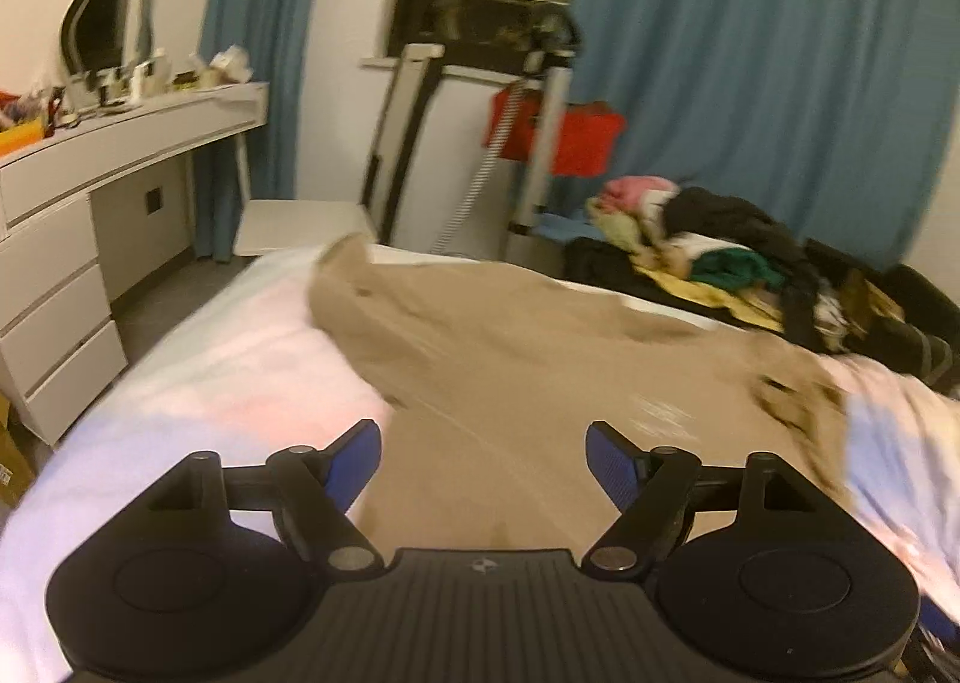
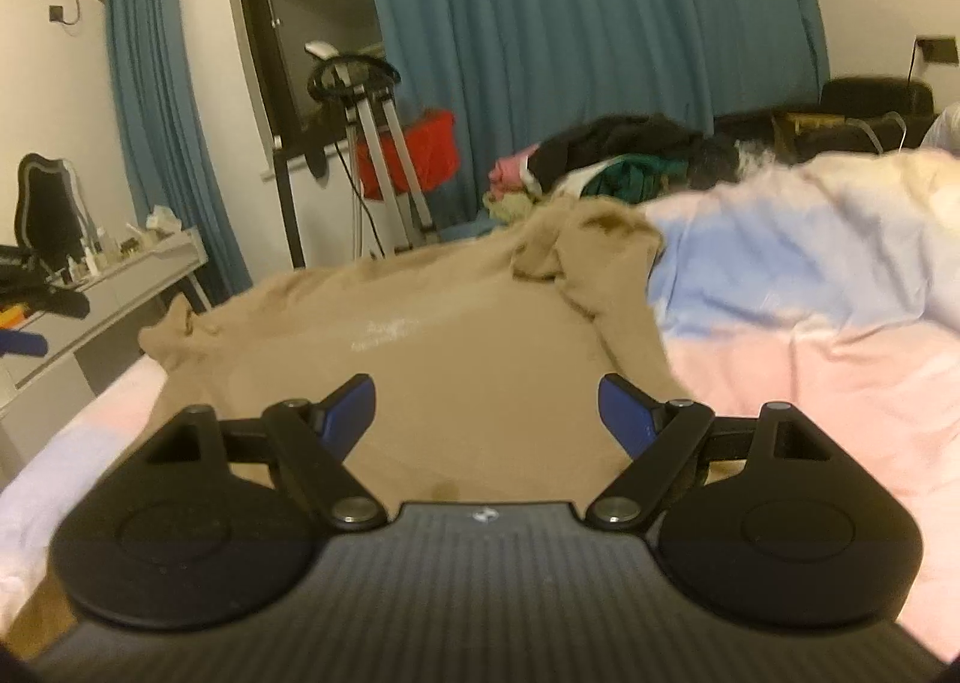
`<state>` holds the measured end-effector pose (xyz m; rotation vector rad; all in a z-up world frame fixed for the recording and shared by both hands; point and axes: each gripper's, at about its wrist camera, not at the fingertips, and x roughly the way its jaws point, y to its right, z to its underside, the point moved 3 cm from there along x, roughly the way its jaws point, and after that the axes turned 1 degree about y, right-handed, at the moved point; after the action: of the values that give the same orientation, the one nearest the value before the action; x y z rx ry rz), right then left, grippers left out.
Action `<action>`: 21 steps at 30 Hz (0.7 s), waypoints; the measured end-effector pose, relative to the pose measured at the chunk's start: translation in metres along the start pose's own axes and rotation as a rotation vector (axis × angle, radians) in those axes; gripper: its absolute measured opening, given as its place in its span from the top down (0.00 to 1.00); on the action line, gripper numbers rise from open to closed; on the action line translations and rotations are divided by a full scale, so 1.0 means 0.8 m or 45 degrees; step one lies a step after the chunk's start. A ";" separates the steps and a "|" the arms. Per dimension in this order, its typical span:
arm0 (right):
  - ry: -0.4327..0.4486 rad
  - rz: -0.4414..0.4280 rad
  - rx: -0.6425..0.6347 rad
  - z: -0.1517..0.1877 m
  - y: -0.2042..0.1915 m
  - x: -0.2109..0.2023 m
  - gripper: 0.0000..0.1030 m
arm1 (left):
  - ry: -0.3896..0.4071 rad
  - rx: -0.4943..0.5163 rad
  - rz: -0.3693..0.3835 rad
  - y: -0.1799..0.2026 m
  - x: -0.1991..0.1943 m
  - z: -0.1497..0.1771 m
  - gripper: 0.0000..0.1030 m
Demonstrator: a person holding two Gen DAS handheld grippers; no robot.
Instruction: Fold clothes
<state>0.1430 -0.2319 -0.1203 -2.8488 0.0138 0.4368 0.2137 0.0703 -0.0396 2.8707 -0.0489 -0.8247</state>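
Both claws gape wide and hold nothing: the left gripper (image 1: 483, 458) and right gripper (image 2: 487, 413) hover over the tan shirt (image 1: 510, 359), spread across the bed (image 1: 198, 377). Its far sleeves blur. Only the right view shows the bunched sleeve (image 2: 576, 245) against the quilt (image 2: 780, 257).

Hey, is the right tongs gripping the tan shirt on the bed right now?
No, the right tongs are spread wide open above the tan cotton shirt, with nothing pinched between the blue fingertips.
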 end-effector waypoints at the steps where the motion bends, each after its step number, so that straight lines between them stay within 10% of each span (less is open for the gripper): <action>1: 0.010 0.005 -0.004 -0.003 0.001 -0.007 0.19 | -0.007 0.006 0.032 0.014 -0.013 0.011 0.23; 12: 0.076 0.022 0.019 -0.018 0.015 -0.060 0.19 | -0.046 0.115 0.114 0.102 -0.063 0.097 0.17; 21: 0.029 0.053 0.062 -0.007 0.032 -0.029 0.19 | -0.047 0.188 0.067 0.094 -0.014 0.139 0.15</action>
<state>0.1216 -0.2585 -0.1145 -2.8101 0.0865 0.4063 0.1462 -0.0183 -0.1154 2.9762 -0.1974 -0.9000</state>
